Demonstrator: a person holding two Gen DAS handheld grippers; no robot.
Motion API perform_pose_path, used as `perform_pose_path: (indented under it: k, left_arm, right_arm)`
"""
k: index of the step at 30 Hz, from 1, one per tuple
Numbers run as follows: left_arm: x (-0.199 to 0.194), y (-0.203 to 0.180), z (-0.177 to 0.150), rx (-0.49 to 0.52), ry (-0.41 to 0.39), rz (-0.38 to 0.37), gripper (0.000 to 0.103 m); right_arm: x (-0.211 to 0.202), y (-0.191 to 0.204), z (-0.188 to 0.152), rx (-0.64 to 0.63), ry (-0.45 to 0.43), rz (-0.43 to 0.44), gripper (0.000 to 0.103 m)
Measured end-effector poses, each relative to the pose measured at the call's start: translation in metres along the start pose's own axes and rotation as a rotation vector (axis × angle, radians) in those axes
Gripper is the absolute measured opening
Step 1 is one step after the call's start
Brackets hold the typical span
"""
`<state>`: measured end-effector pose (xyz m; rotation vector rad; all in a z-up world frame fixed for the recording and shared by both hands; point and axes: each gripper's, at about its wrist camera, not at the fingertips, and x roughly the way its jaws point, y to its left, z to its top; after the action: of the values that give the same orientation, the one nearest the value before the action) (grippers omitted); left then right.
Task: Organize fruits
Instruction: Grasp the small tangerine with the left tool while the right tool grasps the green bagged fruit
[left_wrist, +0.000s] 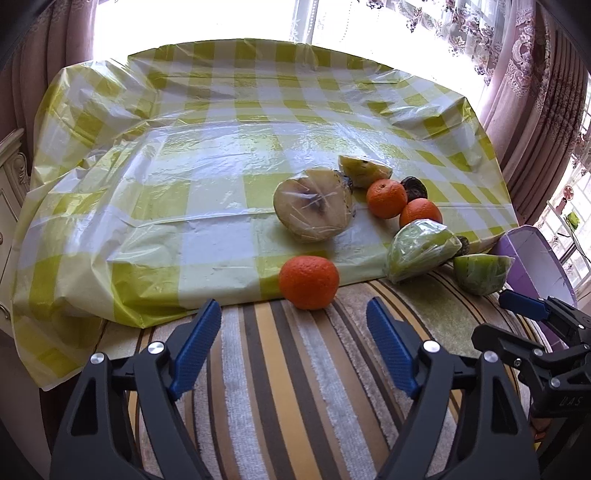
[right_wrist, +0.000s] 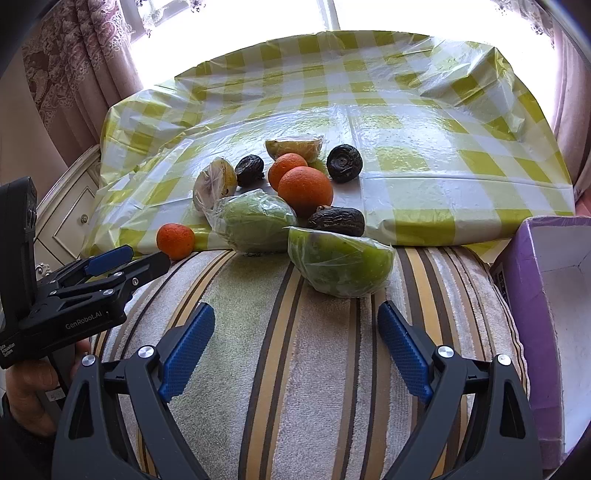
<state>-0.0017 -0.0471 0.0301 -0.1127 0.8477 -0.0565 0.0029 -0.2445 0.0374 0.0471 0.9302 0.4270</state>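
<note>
My left gripper (left_wrist: 292, 306) stands open over the striped cloth, and a lone orange (left_wrist: 308, 282) lies just beyond its tips, untouched. Further back are two oranges (left_wrist: 386, 198), a plastic-wrapped pale fruit half (left_wrist: 313, 205) and wrapped green halves (left_wrist: 421, 249). My right gripper (right_wrist: 296, 309) is open too, with nothing between its fingers. A wrapped green half (right_wrist: 340, 267) sits right ahead of it. Behind that lie a dark avocado (right_wrist: 338, 220), a large orange (right_wrist: 305, 190) and a dark round fruit (right_wrist: 344, 158). The left gripper (right_wrist: 110, 258) shows at the left edge of the right wrist view.
A purple box (right_wrist: 535, 295) with a white inside stands at the right edge of the striped cushion (right_wrist: 295, 369). The yellow-checked plastic sheet (left_wrist: 184, 184) covers the surface behind the fruit. A cream cabinet (right_wrist: 70, 221) and curtains flank the left side.
</note>
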Motion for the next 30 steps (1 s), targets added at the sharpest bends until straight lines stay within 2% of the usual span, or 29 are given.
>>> perform_pose_path:
  k: [2,7,9,11,13,19,22,23,30]
  left_arm:
    - [0.006,-0.004,0.006,0.007,0.020,-0.001,0.073]
    - [0.025,-0.001,0.018,-0.010,0.080,-0.012,0.055]
    - [0.030,-0.001,0.020,-0.010,0.097,-0.021,0.039]
    - [0.032,-0.002,0.021,-0.007,0.101,-0.025,0.038]
    - [0.031,-0.003,0.020,-0.001,0.098,-0.018,0.037]
    - [0.018,-0.007,0.017,0.000,0.060,-0.015,0.036]
    - [0.012,-0.011,0.016,0.009,0.040,-0.006,0.036]
    - [0.009,-0.012,0.016,0.011,0.034,-0.005,0.036]
    - [-0.012,-0.031,0.020,0.056,-0.010,0.010,0.036]
  right_arm:
    - [-0.003,-0.006,0.003,0.009,-0.001,0.005,0.087]
    - [-0.006,-0.018,0.012,-0.056,-0.017,-0.064,0.087]
    - [-0.005,-0.021,0.018,-0.052,-0.015,-0.081,0.087]
    - [0.000,-0.021,0.023,-0.058,-0.012,-0.102,0.087]
    - [0.005,-0.021,0.027,-0.041,0.000,-0.050,0.087]
    - [0.018,-0.029,0.036,0.025,0.027,0.019,0.087]
    - [0.020,-0.031,0.038,0.035,0.036,0.050,0.072]
    - [0.021,-0.031,0.038,0.037,0.038,0.056,0.063]
    - [0.009,-0.038,0.033,0.047,0.017,0.074,0.062]
